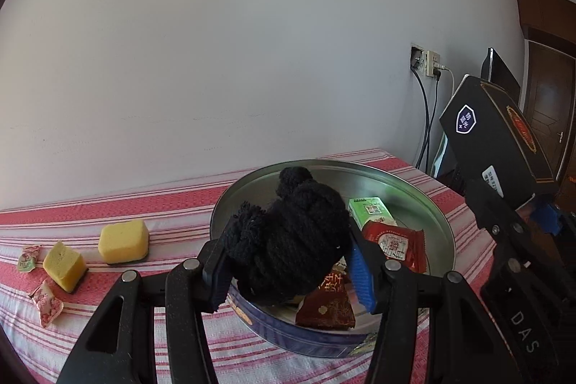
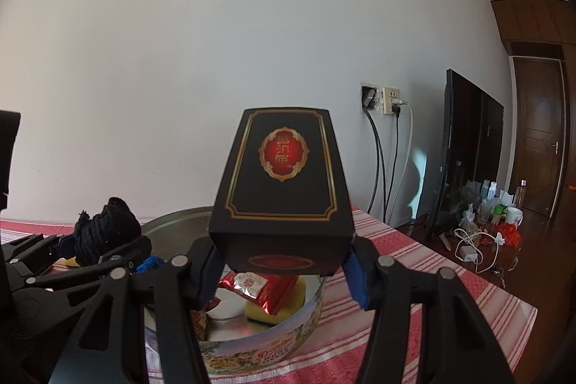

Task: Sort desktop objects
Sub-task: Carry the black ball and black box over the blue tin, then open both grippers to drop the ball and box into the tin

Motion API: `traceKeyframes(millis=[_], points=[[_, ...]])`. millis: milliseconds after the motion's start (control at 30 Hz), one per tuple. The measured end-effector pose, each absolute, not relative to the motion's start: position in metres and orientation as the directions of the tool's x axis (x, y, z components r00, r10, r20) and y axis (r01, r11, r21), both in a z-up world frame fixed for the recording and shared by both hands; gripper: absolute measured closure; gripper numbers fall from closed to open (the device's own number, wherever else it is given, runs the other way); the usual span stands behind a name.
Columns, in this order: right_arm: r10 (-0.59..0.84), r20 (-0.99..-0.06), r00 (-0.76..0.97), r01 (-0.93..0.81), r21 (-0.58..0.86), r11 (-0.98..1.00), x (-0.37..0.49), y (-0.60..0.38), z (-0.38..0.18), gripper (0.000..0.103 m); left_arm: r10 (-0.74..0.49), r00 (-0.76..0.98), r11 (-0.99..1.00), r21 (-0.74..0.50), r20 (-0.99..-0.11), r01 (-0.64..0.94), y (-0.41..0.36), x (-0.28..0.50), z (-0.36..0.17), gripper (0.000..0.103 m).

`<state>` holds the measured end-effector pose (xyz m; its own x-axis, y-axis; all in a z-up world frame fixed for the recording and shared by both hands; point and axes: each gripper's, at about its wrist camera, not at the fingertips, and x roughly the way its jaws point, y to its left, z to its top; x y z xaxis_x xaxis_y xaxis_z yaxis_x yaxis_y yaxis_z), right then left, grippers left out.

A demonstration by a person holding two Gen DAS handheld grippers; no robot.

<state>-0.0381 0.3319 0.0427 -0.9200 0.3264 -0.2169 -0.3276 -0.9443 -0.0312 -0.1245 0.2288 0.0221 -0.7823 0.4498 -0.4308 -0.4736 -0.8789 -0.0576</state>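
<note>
Both wrist cameras look low and close along their fingers toward the wall, sharing the round tin (image 1: 441, 233) at lower centre.

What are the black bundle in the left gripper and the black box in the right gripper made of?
Black bundle: knitted yarn by the look, matte and fuzzy, with ribbed stitches and frayed tufts; probably wool or acrylic. Black box: likely printed cardboard, smooth with a slight sheen, crisp folded edges, gold border lines and a red emblem.

Tin (image 2: 252, 353) bottom — behind fingers (image 2: 354, 276)
</note>
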Motion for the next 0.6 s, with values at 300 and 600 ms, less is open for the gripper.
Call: traceKeyframes(millis=[300,600], points=[[0.33,-0.259,-0.908,-0.322,-0.074,-0.944,-0.079,0.351,0.036,0.045,0.446,-0.76,-0.878,-0.063,-0.472,-0.475,0.251,-0.139,0.012,0.046],[0.31,-0.333,-0.891,-0.282,-0.128,-0.951,-0.114,0.362,0.024,0.045,0.43,-0.742,-0.885,-0.078,-0.515,-0.459,0.26,-0.158,0.003,0.046]])
